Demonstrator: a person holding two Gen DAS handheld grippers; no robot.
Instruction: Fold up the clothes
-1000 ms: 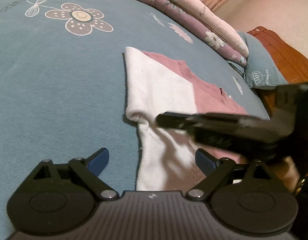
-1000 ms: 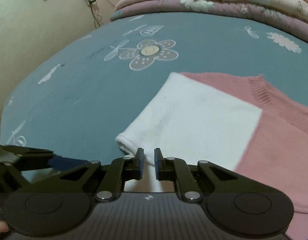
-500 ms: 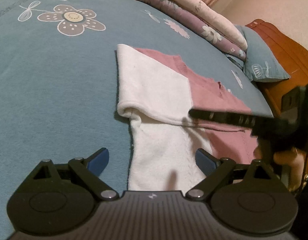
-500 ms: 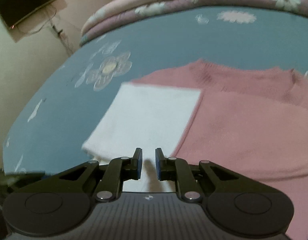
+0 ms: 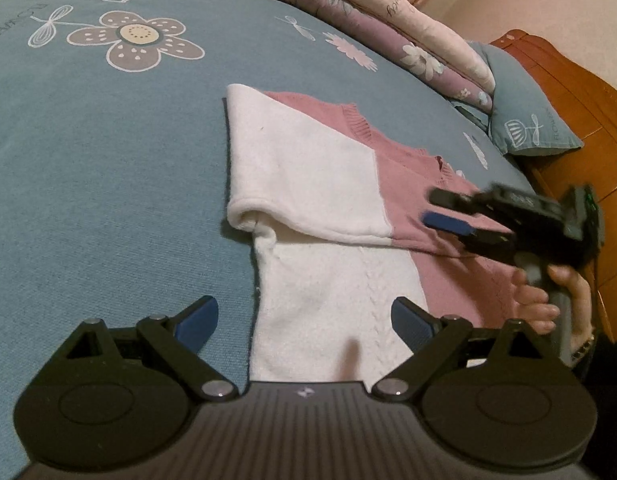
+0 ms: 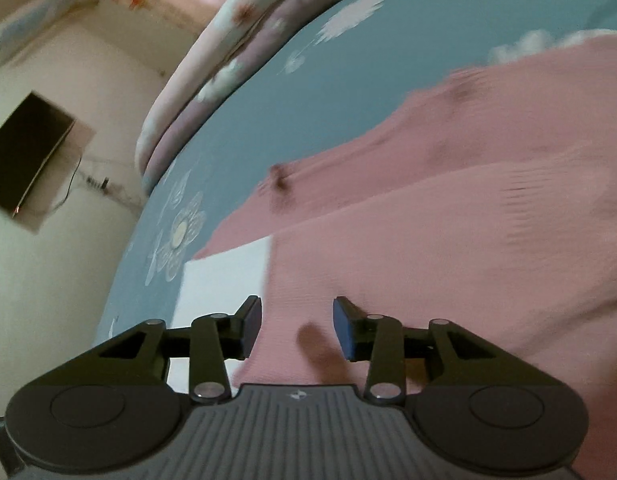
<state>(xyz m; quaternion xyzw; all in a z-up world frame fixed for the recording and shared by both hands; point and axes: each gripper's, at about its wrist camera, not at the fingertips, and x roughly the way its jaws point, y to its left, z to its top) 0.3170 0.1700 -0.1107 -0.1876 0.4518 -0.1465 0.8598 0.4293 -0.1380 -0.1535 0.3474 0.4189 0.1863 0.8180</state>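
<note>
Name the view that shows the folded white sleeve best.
The left wrist view: the white sleeve lies sharp and whole, folded across the pink sweater. The right wrist view is motion-blurred and catches only a white corner left of the right gripper.

pink and white knit sweater lies flat on the blue floral bedsheet. white sleeve folded across the body, its ribbed cuff end forming a rolled edge at the left, over the white lower panel that runs toward the near edge. pink body to the right, ribbed neckline on the far side. right wrist view, blurred: pink knit fills the right, white patch at near left
</note>
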